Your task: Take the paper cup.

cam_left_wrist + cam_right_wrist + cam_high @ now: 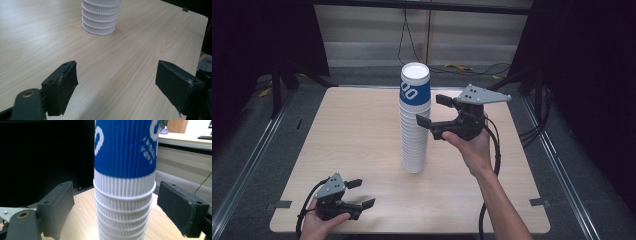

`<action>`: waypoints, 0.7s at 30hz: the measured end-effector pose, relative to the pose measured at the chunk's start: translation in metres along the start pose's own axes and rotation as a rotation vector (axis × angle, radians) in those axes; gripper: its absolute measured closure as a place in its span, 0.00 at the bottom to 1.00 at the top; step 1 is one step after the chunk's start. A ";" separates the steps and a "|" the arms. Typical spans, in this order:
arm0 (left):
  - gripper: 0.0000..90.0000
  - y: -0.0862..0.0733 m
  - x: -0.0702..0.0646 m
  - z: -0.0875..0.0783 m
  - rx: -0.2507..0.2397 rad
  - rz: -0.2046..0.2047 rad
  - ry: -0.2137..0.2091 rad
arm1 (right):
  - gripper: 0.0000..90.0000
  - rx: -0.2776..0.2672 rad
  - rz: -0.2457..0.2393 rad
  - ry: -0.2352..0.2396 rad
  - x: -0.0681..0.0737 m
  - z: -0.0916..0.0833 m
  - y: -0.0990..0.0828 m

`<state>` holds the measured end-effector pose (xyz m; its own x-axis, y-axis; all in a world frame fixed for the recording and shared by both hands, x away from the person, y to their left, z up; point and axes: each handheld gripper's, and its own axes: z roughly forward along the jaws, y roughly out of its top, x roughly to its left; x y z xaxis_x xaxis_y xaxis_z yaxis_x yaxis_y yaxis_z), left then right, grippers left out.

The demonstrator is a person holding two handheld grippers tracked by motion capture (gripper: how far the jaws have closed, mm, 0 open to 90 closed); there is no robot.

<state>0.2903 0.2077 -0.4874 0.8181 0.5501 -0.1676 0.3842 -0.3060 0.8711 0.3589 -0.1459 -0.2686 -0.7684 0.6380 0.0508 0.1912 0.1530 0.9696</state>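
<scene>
Wooden table (362, 145), tall ribbed cup stack (414, 125) (blue-banded top)

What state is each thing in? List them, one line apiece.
Cup stack: upright near the table's middle, nested, mouths down.
Top cup: blue-banded, seated on the stack, ungripped.
Right gripper: open, raised beside the stack's upper part, one jaw on each side, not touching.
Left gripper: open, low near the table's front edge, holding nothing.
Table: level, bare wood around the stack.

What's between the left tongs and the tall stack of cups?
Nothing but bare wooden table. The left gripper view shows plain wood running from the open left tongs up to the cup stack; the high view agrees.
</scene>
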 end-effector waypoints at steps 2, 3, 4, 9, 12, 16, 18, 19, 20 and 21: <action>0.20 0.000 0.000 0.000 -0.002 -0.003 0.001 | 0.15 0.001 -0.001 0.000 -0.001 0.001 0.002; 0.20 0.000 0.000 0.000 -0.002 -0.002 0.001 | 0.15 0.003 -0.006 0.002 -0.002 0.003 0.006; 0.20 0.000 0.000 0.000 -0.004 -0.003 0.001 | 0.15 0.004 -0.007 0.000 -0.003 0.003 0.007; 0.20 0.000 0.001 0.000 -0.001 0.002 0.001 | 0.15 -0.003 -0.019 -0.008 -0.004 0.005 0.017; 0.20 0.000 0.001 0.000 -0.002 0.001 0.001 | 0.15 -0.003 -0.020 -0.005 -0.005 0.006 0.021; 0.20 0.000 0.001 0.000 0.000 -0.003 0.000 | 0.15 -0.005 -0.013 0.002 -0.006 0.010 0.028; 0.20 0.000 0.001 0.000 0.000 -0.002 0.000 | 0.15 -0.010 -0.012 0.002 -0.006 0.014 0.029; 0.20 -0.001 0.001 0.000 0.006 0.003 0.006 | 0.16 -0.015 -0.009 0.000 -0.007 0.018 0.031; 0.20 -0.001 0.001 0.000 0.006 0.003 0.006 | 0.16 -0.015 -0.009 0.000 -0.007 0.018 0.031; 0.20 -0.001 0.002 0.001 0.010 -0.005 0.006 | 0.16 -0.027 -0.017 -0.017 -0.006 0.022 0.032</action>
<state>0.2916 0.2082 -0.4894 0.8134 0.5564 -0.1695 0.3929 -0.3108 0.8655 0.3828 -0.1285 -0.2427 -0.7607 0.6485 0.0300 0.1615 0.1442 0.9763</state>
